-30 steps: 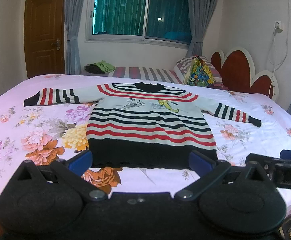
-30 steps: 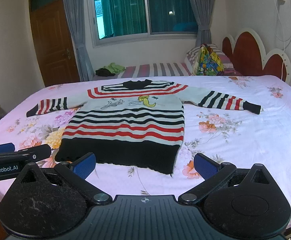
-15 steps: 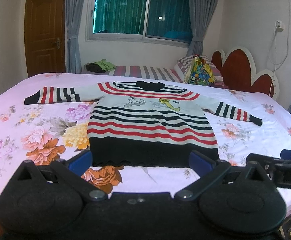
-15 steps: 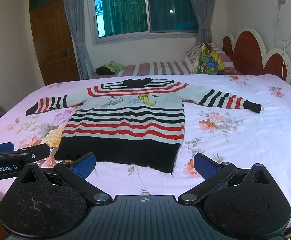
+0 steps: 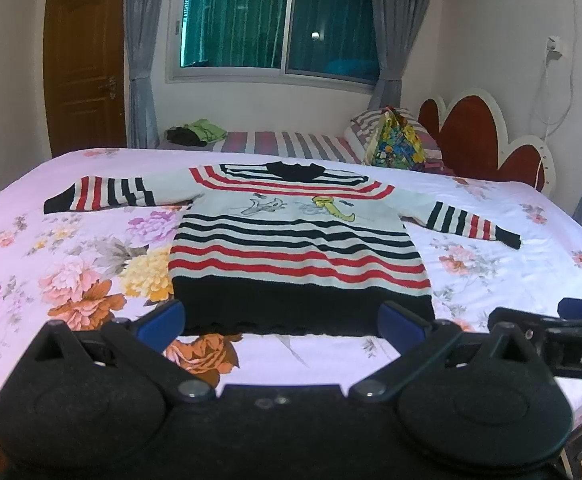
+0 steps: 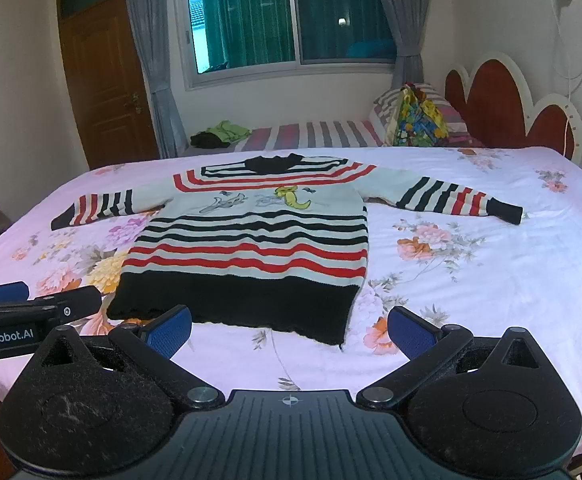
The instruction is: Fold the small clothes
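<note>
Sweater flat on bed ahead of my grippers, sleeves out. Soft, limp knit, likely light; best pinched at cuffs or hem corners. Left gripper, right gripper: both spread, empty.

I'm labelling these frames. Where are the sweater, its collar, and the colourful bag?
sweater [image 5: 299, 256], left wrist view, on the striped body.
collar [image 6: 269, 163], right wrist view, on the black neck.
colourful bag [image 6: 419, 122], right wrist view, on its printed side.
</note>
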Tool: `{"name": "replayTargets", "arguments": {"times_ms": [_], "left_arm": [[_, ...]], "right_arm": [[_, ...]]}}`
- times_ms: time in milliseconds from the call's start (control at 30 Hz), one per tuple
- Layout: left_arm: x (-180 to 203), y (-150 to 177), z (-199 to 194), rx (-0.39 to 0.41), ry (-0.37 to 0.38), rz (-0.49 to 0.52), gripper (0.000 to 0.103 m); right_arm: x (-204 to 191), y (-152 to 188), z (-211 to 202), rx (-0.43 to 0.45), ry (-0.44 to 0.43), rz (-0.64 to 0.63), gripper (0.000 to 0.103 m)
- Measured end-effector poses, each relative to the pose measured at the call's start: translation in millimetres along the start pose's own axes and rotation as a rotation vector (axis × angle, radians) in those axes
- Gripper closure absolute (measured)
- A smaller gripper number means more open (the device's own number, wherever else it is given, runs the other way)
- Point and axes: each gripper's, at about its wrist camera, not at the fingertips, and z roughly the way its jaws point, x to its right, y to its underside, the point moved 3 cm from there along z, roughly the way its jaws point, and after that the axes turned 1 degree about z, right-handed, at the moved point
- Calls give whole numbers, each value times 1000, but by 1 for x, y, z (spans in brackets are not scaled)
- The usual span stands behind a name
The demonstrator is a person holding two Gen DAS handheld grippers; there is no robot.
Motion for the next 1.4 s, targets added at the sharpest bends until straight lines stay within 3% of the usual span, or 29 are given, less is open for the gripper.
{"name": "replayTargets", "arguments": {"times_ms": [600, 800, 967, 1033, 1133, 1267, 1400], "left_arm": [[-2, -1, 7, -11, 0, 0, 1], [-4, -12, 31, -16, -12, 8, 1], [-14, -36, 66, 6, -12, -73, 1], [-14, -48, 87, 6, -41, -62, 1], [-10, -64, 125, -7, -36, -33, 1], [-7, -85, 177, -38, -72, -53, 1], [1, -97, 227, -85, -59, -48, 1]], "right_arm": [[0, -1, 6, -17, 4, -3, 0], [16, -11, 25, -7, 35, 5, 0], [68, -46, 58, 92, 108, 93, 0], [96, -64, 78, 116, 142, 130, 0], [140, -84, 122, 49, 180, 184, 0], [201, -97, 177, -44, 168, 296, 0], [261, -104, 224, -68, 190, 405, 0]]}}
